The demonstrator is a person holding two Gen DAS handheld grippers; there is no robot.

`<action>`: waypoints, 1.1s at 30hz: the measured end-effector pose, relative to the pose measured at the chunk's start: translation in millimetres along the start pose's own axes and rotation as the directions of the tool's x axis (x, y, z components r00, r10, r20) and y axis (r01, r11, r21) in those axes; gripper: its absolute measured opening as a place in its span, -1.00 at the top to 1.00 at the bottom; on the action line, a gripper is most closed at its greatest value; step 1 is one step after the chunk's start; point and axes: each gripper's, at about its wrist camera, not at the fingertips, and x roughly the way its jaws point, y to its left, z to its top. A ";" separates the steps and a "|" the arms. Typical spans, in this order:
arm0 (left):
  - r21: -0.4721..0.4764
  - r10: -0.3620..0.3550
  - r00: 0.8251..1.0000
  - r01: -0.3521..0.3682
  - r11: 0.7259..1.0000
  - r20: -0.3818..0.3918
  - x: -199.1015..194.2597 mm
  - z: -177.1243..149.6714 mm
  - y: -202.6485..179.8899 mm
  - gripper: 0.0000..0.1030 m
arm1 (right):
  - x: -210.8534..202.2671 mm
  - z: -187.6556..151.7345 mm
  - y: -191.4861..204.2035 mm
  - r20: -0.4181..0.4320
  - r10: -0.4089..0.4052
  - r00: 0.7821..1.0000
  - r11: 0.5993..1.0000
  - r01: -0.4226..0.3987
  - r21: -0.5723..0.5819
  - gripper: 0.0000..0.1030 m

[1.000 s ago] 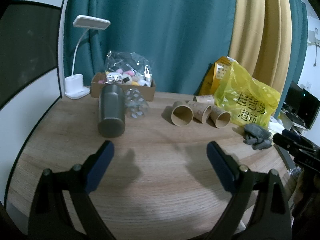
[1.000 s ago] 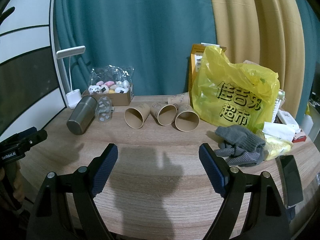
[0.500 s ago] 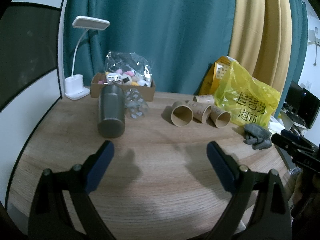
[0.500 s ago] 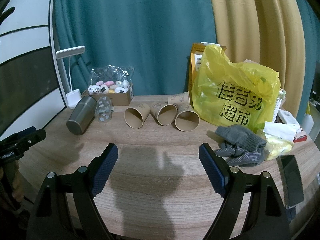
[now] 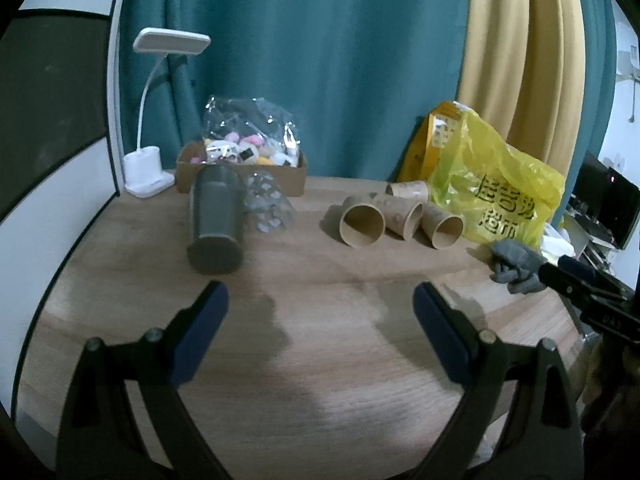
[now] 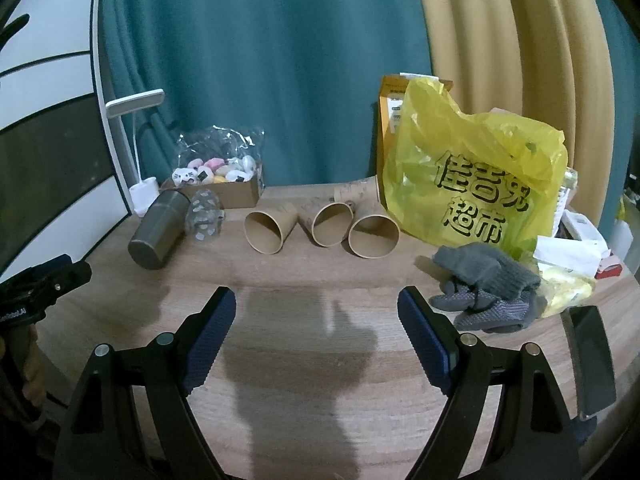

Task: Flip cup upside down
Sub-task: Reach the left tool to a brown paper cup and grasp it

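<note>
Several brown paper cups lie on their sides on the wooden table, mouths toward me: a left one (image 6: 269, 227) (image 5: 362, 224), a middle one (image 6: 330, 223) (image 5: 404, 216) and a right one (image 6: 374, 235) (image 5: 442, 227). A grey metal tumbler (image 5: 216, 224) (image 6: 157, 230) also lies on its side, with a clear patterned cup (image 5: 266, 208) (image 6: 203, 216) beside it. My left gripper (image 5: 320, 306) is open and empty above the table, short of the tumbler. My right gripper (image 6: 316, 308) is open and empty, short of the paper cups.
A yellow plastic bag (image 6: 476, 176) stands at the back right, with grey gloves (image 6: 484, 280) and a black phone (image 6: 592, 356) in front. A cardboard box of small toys (image 6: 218, 178) and a white desk lamp (image 5: 154, 120) stand at the back left. Curtains hang behind.
</note>
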 end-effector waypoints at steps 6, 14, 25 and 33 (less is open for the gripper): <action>0.004 -0.001 0.998 0.001 1.000 -0.060 26.7 11.0 -2.4 -0.84 | 16.8 1.2 -13.8 -0.022 0.012 1.000 1.000 -0.012 0.025 -0.66; -0.015 -0.036 0.977 0.034 0.999 -0.209 109.2 59.4 -6.6 -0.84 | 62.5 9.2 -39.8 -0.077 0.033 0.996 0.998 -0.028 0.060 -0.66; 0.057 -0.028 0.949 0.048 0.997 -0.313 221.1 110.5 -44.8 -0.84 | 131.6 36.0 -86.1 -0.129 0.028 0.991 0.991 -0.011 0.132 -0.67; 0.093 -0.014 0.928 0.052 0.994 -0.372 285.3 124.9 -64.5 -0.84 | 179.1 67.7 -108.5 -0.121 0.044 0.992 0.990 -0.027 0.141 -0.66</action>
